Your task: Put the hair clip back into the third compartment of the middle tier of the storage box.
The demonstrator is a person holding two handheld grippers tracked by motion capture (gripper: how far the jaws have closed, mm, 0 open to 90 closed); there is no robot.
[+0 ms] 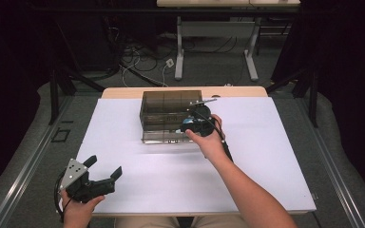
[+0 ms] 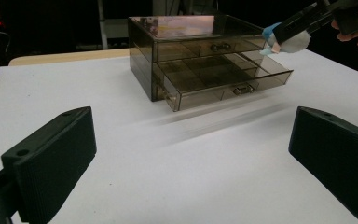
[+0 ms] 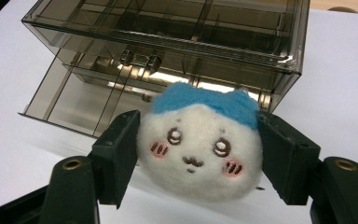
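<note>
A smoky see-through drawer box [image 1: 164,114] stands at the middle back of the white table top [image 1: 266,156]. Its lower drawer [image 2: 223,77] is pulled out, and its divided compartments look empty. My right gripper [image 1: 190,124] hangs over the box's front right, shut on a small white plush toy [image 3: 200,149] with a blue top and a stitched face. In the left gripper view the toy [image 2: 286,41] hangs just above the open drawer's right end. My left gripper [image 1: 105,165] rests at the table's front left corner, open with nothing between its jaws.
Bare wood [image 1: 123,92] of the table shows behind the white top. Beyond it a desk frame [image 1: 216,52] and loose cables [image 1: 138,61] sit on the grey floor. Dark curtains close in both sides.
</note>
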